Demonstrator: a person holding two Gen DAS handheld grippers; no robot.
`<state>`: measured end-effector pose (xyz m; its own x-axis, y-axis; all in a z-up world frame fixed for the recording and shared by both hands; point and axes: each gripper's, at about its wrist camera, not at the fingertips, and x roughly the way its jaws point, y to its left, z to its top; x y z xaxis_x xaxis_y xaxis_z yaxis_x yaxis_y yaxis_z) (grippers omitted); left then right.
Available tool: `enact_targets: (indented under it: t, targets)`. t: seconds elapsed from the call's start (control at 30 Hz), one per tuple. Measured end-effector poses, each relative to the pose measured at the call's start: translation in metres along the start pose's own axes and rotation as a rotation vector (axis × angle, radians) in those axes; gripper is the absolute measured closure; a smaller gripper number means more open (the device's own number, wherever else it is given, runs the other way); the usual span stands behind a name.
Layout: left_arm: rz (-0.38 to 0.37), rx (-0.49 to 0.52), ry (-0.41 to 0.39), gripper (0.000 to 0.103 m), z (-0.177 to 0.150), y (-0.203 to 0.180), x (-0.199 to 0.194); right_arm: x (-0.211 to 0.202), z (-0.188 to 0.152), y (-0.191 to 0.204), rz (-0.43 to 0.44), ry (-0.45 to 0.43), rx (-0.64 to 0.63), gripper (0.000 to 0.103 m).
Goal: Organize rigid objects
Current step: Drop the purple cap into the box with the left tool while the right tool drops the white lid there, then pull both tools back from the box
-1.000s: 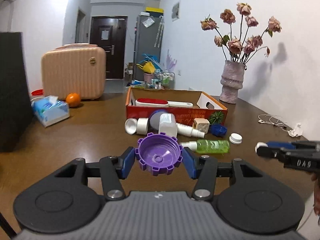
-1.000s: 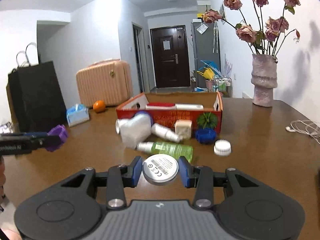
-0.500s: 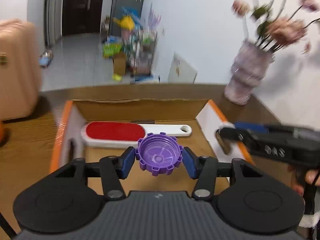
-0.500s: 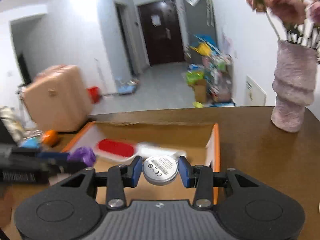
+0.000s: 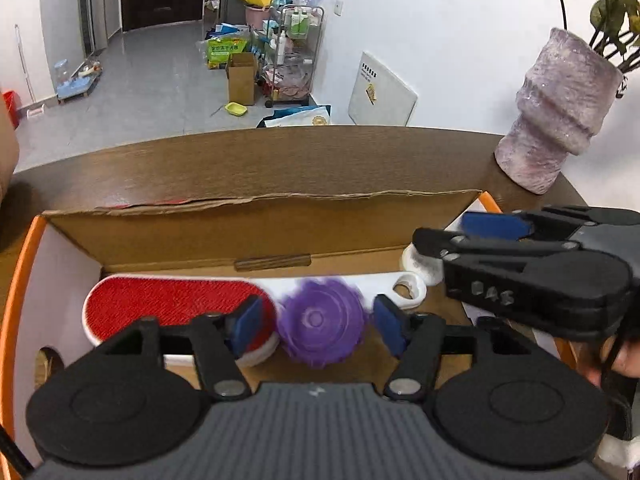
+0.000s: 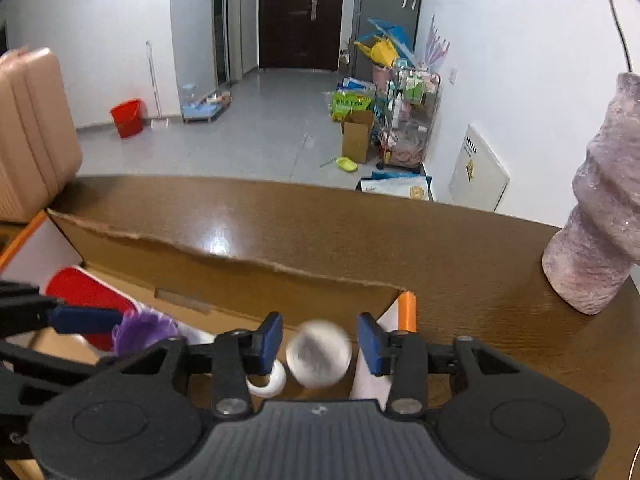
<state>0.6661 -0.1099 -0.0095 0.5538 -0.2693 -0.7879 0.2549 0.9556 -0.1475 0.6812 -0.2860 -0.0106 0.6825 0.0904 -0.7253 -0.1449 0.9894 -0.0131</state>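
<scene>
Both grippers hang over the orange-edged cardboard box (image 5: pixel 256 236). My left gripper (image 5: pixel 316 326) is open; the purple ridged cap (image 5: pixel 320 324) is blurred between its spread pads, apart from both, and also shows in the right wrist view (image 6: pixel 140 334). My right gripper (image 6: pixel 319 346) is open; the white round disc (image 6: pixel 319 354) is blurred between its pads, apart from them. The right gripper also shows at the box's right end in the left wrist view (image 5: pixel 440 240). A red-and-white lint brush (image 5: pixel 172 304) lies in the box.
A pinkish textured vase (image 5: pixel 556 112) stands on the brown table (image 5: pixel 240 164) right of the box. A peach suitcase (image 6: pixel 28 132) stands at the left. The table's far edge lies just behind the box.
Both grippers moved from the table's near side to above the box, then opened. The purple cap and the white disc have left the pads and are dropping.
</scene>
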Motion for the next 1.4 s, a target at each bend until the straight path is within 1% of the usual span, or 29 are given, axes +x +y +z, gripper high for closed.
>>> enact_targets:
  t: [0.03,0.1,0.17,0.2,0.23,0.33,0.37,0.47,0.53,0.57,0.6,0.63,0.7,0.73,0.77,0.83,0.9,1.0,1.07,1.13,1.17,1.23,1.3,1.33,1.4]
  targets:
    - [0.0,-0.007,-0.002,0.034,-0.002,0.003,-0.005,-0.007,-0.001,0.0,0.006,-0.012,0.003,0.053]
    - [-0.012,0.005,-0.003,0.034,-0.005,0.006,-0.017,-0.023,-0.002,-0.002,0.018,-0.029,0.006,0.053]
    - [0.002,0.019,-0.014,0.034,-0.007,0.005,-0.033,-0.043,-0.001,-0.003,0.021,-0.041,0.001,0.052]
    - [0.012,0.024,-0.022,0.032,-0.007,0.005,-0.042,-0.056,-0.001,-0.002,0.015,-0.048,-0.012,0.052]
    - [0.016,0.027,-0.035,0.03,-0.008,0.006,-0.056,-0.068,-0.001,0.001,0.009,-0.054,-0.023,0.05]
    - [0.027,0.029,-0.091,0.028,-0.013,0.01,-0.103,-0.115,-0.006,0.003,-0.005,-0.086,-0.047,0.045]
    - [0.034,0.029,-0.115,0.028,-0.017,0.013,-0.123,-0.133,-0.01,0.005,-0.009,-0.102,-0.055,0.042]
    - [0.058,0.022,-0.199,0.023,-0.039,0.019,-0.183,-0.187,-0.031,0.011,-0.012,-0.15,-0.082,0.039]
    - [0.079,0.024,-0.28,0.016,-0.068,0.026,-0.226,-0.226,-0.057,0.015,0.002,-0.198,-0.091,0.035]
    - [0.082,0.031,-0.319,0.016,-0.085,0.028,-0.244,-0.243,-0.074,0.017,0.013,-0.229,-0.087,0.03]
    - [0.083,0.038,-0.365,0.016,-0.109,0.033,-0.264,-0.263,-0.096,0.021,0.034,-0.269,-0.089,0.026]
    - [0.097,0.039,-0.394,0.016,-0.128,0.036,-0.278,-0.283,-0.122,0.027,0.055,-0.312,-0.087,0.025]
    - [0.153,0.045,-0.431,0.015,-0.174,0.04,-0.3,-0.314,-0.166,0.039,0.074,-0.372,-0.084,0.025]
    - [0.19,0.042,-0.463,0.015,-0.203,0.042,-0.313,-0.326,-0.187,0.045,0.08,-0.405,-0.08,0.025]
    - [0.205,0.033,-0.486,0.015,-0.227,0.043,-0.323,-0.338,-0.209,0.051,0.079,-0.439,-0.07,0.024]
    - [0.221,0.001,-0.523,0.011,-0.275,0.046,-0.344,-0.353,-0.243,0.061,0.074,-0.479,-0.023,0.019]
    - [0.221,-0.015,-0.553,0.009,-0.317,0.046,-0.36,-0.362,-0.275,0.075,0.049,-0.51,-0.005,0.019]
    - [0.253,-0.006,-0.59,0.007,-0.373,0.041,-0.374,-0.367,-0.311,0.098,0.017,-0.516,-0.015,0.019]
    - [0.261,-0.012,-0.586,0.006,-0.402,0.037,-0.375,-0.369,-0.333,0.106,0.025,-0.521,-0.001,0.019]
    - [0.258,-0.023,-0.554,0.006,-0.427,0.034,-0.37,-0.371,-0.356,0.115,0.037,-0.526,0.01,0.018]
    - [0.257,-0.019,-0.533,0.006,-0.435,0.031,-0.366,-0.369,-0.364,0.118,0.043,-0.512,0.014,0.018]
    - [0.261,0.015,-0.506,0.006,-0.448,0.025,-0.358,-0.366,-0.376,0.125,0.031,-0.47,0.006,0.018]
    - [0.277,0.047,-0.507,0.006,-0.452,0.021,-0.354,-0.364,-0.378,0.131,-0.007,-0.426,0.005,0.019]
    - [0.278,0.055,-0.522,0.006,-0.453,0.02,-0.355,-0.365,-0.379,0.132,-0.012,-0.431,0.013,0.019]
    - [0.25,0.05,-0.536,0.006,-0.451,0.021,-0.356,-0.368,-0.381,0.131,0.007,-0.449,0.035,0.018]
